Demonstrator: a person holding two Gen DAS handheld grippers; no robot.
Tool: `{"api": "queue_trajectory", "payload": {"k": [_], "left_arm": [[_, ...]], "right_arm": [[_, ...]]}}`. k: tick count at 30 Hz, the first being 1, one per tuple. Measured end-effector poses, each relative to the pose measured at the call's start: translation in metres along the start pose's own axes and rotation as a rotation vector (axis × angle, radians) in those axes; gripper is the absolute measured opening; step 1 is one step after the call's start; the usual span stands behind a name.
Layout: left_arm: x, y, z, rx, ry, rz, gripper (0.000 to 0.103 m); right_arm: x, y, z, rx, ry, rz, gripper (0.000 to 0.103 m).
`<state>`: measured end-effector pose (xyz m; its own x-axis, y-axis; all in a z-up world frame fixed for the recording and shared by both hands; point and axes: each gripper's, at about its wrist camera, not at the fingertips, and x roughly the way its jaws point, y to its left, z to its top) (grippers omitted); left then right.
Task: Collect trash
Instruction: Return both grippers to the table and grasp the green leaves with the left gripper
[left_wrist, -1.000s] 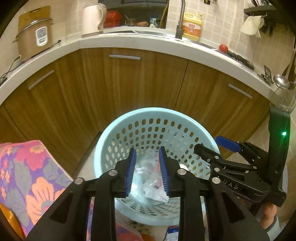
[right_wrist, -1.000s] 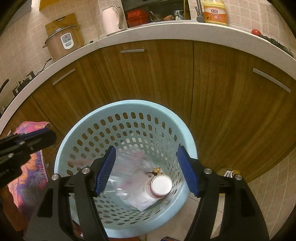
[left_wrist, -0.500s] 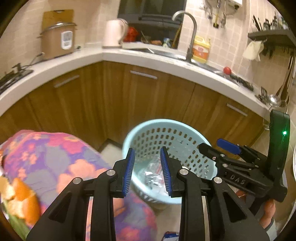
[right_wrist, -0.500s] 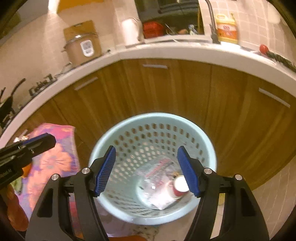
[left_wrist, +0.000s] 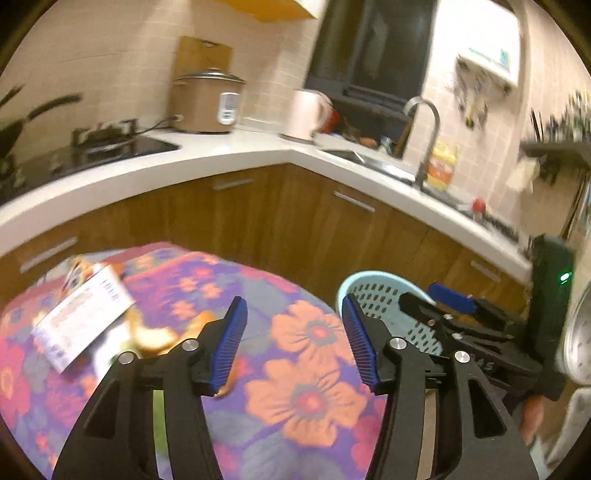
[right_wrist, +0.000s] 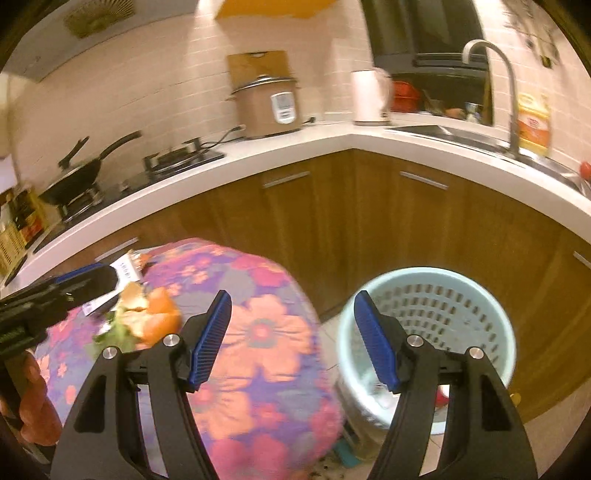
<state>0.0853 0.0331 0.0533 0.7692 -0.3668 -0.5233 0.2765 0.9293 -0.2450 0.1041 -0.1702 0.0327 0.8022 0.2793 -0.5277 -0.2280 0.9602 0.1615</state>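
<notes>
A pale blue perforated trash basket (right_wrist: 436, 332) stands on the floor by the cabinets; it also shows in the left wrist view (left_wrist: 384, 299). Orange peel (right_wrist: 155, 319) with green scraps and a white printed carton (left_wrist: 81, 317) lie on a table with a flowered cloth (left_wrist: 295, 350). My left gripper (left_wrist: 293, 343) is open and empty above the cloth. My right gripper (right_wrist: 291, 339) is open and empty between the table edge and the basket. The right gripper also appears in the left wrist view (left_wrist: 461, 325).
Wooden cabinets (right_wrist: 369, 229) under a white counter (right_wrist: 258, 173) curve behind. On the counter stand a rice cooker (right_wrist: 269, 107), a kettle (right_wrist: 369, 96), a pan on a stove (right_wrist: 81, 173), and a sink with tap (right_wrist: 491, 85).
Both grippers lifted and swung left from over the basket to above the flowered table. The left jaws opened wider. The peel and the carton came into view.
</notes>
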Motion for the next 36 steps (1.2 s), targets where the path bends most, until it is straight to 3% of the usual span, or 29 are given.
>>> {"api": "queue_trajectory", "payload": {"k": [5, 9, 19, 22, 29, 36], "left_arm": [[-0.040, 0.054, -0.009, -0.078, -0.035, 0.071, 0.060], [-0.052, 0.090, -0.024, -0.095, 0.013, 0.123, 0.063], [-0.003, 0.105, -0.062, -0.115, 0.190, 0.138, 0.063], [0.015, 0.099, -0.065, -0.070, 0.216, 0.192, 0.062], [0.041, 0.107, -0.076, -0.097, 0.278, 0.226, 0.042], [0.040, 0.106, -0.078, -0.093, 0.269, 0.247, 0.024]], "right_arm": [[0.018, 0.056, 0.002, -0.091, 0.021, 0.054, 0.065], [0.038, 0.089, -0.001, -0.131, 0.056, 0.101, 0.065], [0.110, 0.129, -0.009, -0.192, 0.149, 0.153, 0.065], [0.125, 0.134, -0.014, -0.198, 0.182, 0.161, 0.065], [0.137, 0.136, -0.014, -0.200, 0.224, 0.176, 0.065], [0.146, 0.143, -0.019, -0.229, 0.264, 0.153, 0.065]]}}
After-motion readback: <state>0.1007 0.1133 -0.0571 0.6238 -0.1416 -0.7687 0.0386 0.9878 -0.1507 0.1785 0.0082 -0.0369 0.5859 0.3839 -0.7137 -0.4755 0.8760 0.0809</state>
